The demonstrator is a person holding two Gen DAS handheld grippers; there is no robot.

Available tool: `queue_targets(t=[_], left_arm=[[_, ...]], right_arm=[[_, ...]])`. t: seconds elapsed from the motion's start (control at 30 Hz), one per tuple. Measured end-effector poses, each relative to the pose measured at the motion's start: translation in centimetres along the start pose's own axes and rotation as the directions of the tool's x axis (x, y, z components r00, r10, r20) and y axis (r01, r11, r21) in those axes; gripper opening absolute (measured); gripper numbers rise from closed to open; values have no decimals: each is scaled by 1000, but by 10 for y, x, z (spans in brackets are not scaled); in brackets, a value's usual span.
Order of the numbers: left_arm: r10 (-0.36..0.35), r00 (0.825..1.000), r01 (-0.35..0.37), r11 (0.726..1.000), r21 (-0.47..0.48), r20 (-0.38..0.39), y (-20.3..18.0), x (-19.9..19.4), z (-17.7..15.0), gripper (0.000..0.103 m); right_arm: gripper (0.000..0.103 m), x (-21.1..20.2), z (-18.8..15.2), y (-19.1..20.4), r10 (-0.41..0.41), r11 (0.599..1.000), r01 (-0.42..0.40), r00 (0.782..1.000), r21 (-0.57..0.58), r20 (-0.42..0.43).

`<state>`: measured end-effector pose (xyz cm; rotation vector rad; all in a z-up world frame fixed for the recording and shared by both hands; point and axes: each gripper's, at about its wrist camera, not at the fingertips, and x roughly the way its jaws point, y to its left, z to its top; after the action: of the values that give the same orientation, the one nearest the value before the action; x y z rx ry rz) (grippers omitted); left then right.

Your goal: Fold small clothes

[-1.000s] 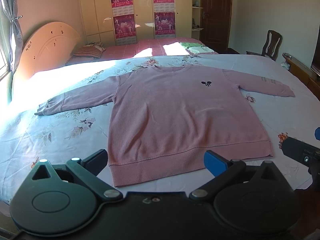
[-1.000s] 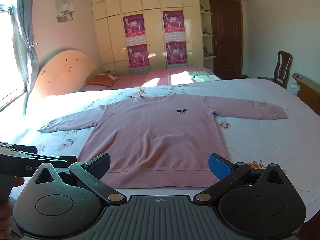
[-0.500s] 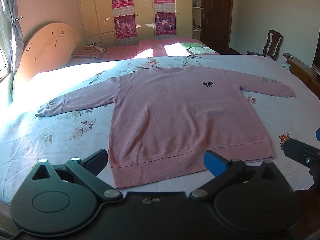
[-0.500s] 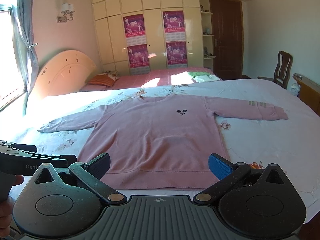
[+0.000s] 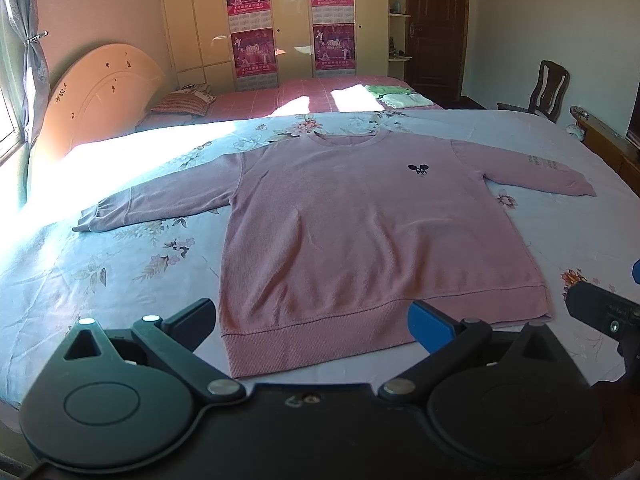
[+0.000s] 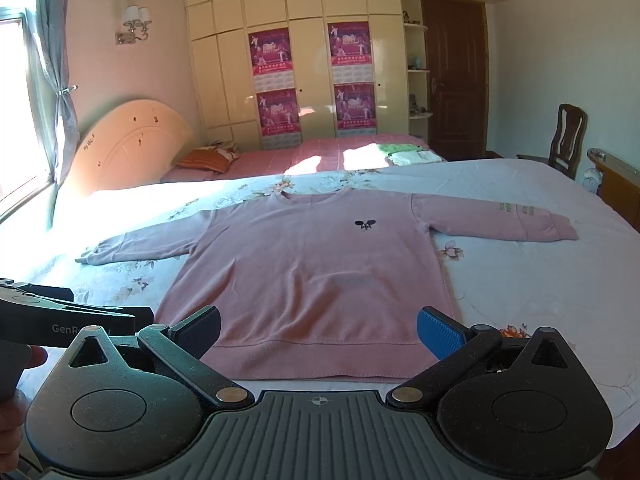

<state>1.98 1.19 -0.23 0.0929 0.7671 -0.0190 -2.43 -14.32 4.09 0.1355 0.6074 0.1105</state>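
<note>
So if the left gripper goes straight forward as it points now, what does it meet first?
Probably the ribbed hem of the pink sweatshirt lying flat on the bed. The open left gripper points at it, and nothing else shows between, though depth is uncertain.

Sweatshirt [image 5: 360,232] flat on the bed [image 5: 80,280] before you, sleeves spread left and right, hem nearest your two grippers, folded clothes [image 5: 400,96] on the second bed behind, chair [image 5: 550,88] far right.
</note>
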Motion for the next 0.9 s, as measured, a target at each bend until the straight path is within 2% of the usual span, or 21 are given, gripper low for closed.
queue_targets(t=[0.9], left_arm=[[13,1000,-14,1000,-17,-20,-1,9,4,103]], right_arm=[[103,9,2,-6,-19,1000,19,1000,-3,4]])
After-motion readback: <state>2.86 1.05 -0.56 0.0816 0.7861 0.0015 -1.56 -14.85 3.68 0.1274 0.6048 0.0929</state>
